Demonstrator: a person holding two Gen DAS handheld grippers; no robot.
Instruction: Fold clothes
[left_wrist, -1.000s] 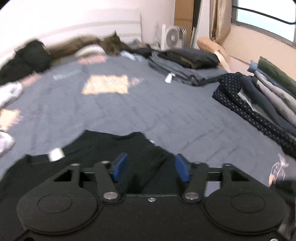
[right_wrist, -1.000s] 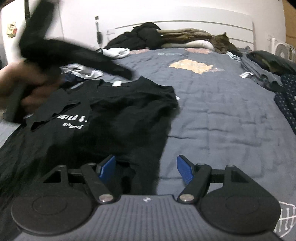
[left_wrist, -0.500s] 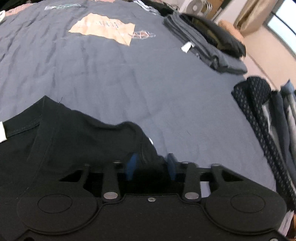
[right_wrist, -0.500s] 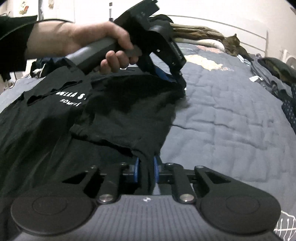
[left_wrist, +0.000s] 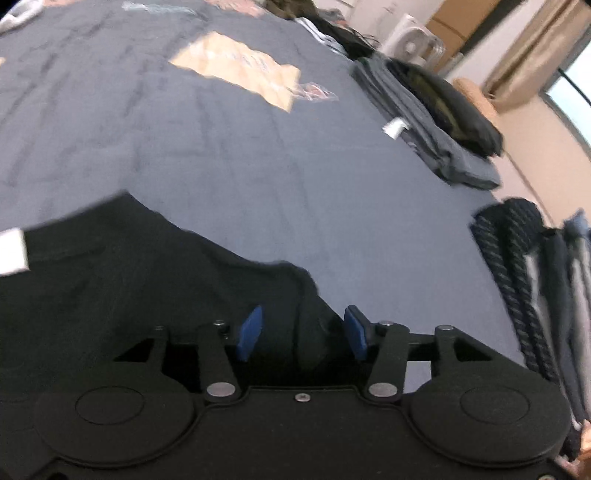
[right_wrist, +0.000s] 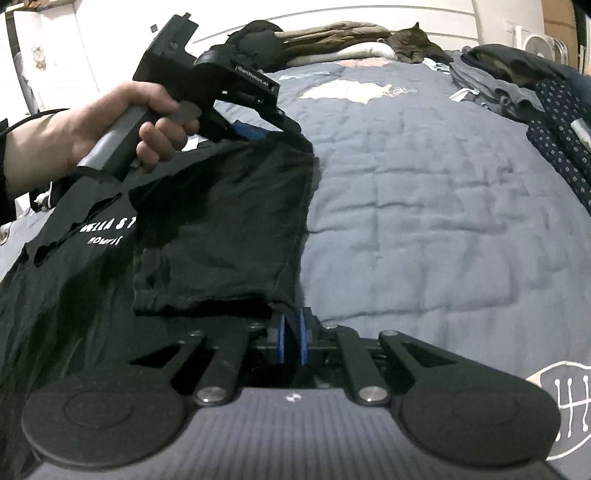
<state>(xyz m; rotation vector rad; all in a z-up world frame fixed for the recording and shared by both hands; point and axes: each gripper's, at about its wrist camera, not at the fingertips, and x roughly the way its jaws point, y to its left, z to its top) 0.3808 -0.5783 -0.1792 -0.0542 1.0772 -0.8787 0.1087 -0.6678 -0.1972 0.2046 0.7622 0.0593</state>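
The black T-shirt (right_wrist: 221, 221) lies at the near left corner of the bed (right_wrist: 424, 221). The right gripper (right_wrist: 291, 339) has its jaws pinched on the shirt's side edge. The left gripper (left_wrist: 301, 332) has cloth between its blue pads, but I cannot tell if it squeezes. Both lift that side, likely to fold it over. Folded piles (left_wrist: 443, 122) wait along the far edge, nothing blocks.

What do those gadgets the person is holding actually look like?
Each is a black plastic tool with two blue-padded fingers on hinged arms with silver pivot screws and round discs at the base. The right gripper has a ribbed grey top. The left gripper has a grey handle, a small white label, and a dark cable at the person's wrist.
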